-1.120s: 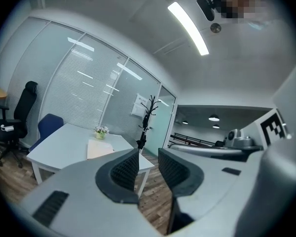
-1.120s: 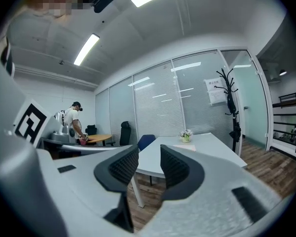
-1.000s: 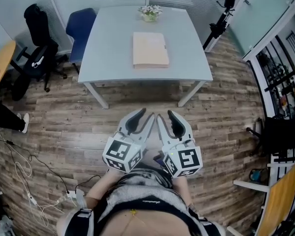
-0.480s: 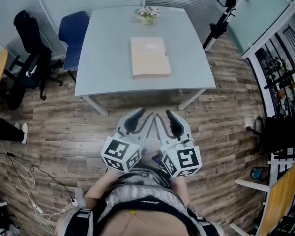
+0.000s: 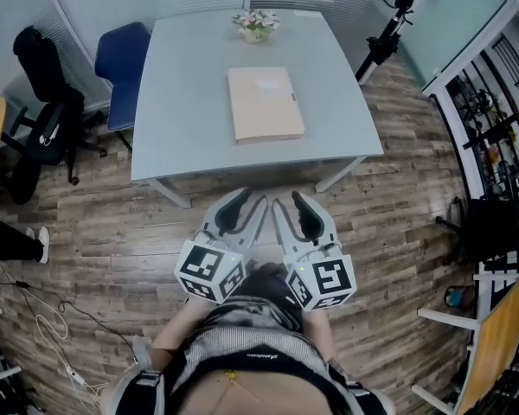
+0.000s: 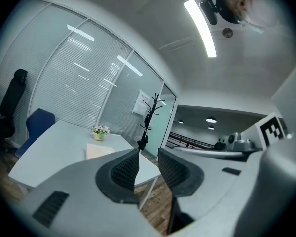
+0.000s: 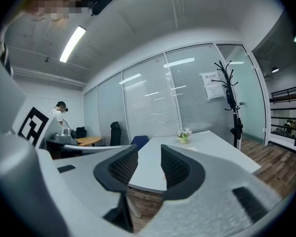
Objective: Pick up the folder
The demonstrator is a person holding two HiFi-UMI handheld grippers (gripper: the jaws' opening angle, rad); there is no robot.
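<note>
Left tool [image 6: 148, 158], right tool [image 7: 149, 154]: ajar, empty

i hold my left gripper [image 5: 249, 204] and right gripper [image 5: 288, 206] side by side, just apart, low in front of my waist, both pointing forward and about level. the left marker cube [image 5: 209, 271] and right marker cube [image 5: 322, 284] sit nearest my body. each pair of jaws stands slightly apart, gripping nothing.

A pale grey square surface [image 5: 182, 102] stands before me on brown wood-plank floor [image 5: 112, 232]. A blue chair [image 5: 121, 59] and a black office chair [image 5: 35, 50] sit at its far left, a black coat stand [image 5: 381, 48] far right. Glass walls with blinds [image 6: 74, 83] stand beyond, and a white strip light [image 6: 201, 28] is overhead.
</note>
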